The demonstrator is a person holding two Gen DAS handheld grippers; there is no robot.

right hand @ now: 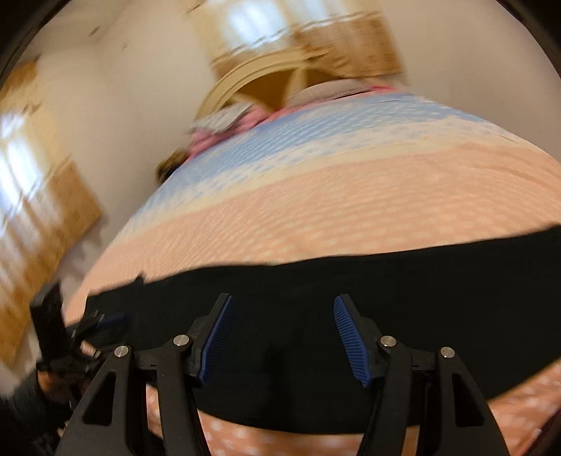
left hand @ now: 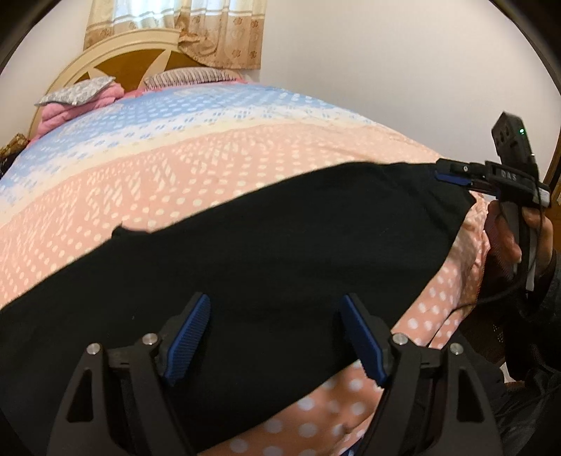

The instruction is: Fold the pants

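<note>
Black pants (left hand: 263, 228) lie stretched in a long band across the near part of a bed, flat on the cover. My left gripper (left hand: 275, 301) hovers over their middle with jaws open and nothing between the blue pads. My right gripper (left hand: 452, 173) shows from the side at the pants' right end, held by a hand (left hand: 540, 231). In the blurred right wrist view, the right gripper (right hand: 283, 300) stands open above the pants (right hand: 385, 298), with no cloth between its pads. The left gripper (right hand: 108, 321) sits at the pants' left end there.
The bed cover (left hand: 210, 158) is pink with white dots near me and blue farther off. Pillows (left hand: 77, 91) and a cream headboard (left hand: 105, 66) stand at the far end, below a curtain (left hand: 210, 31). The bed's near edge drops off at bottom right.
</note>
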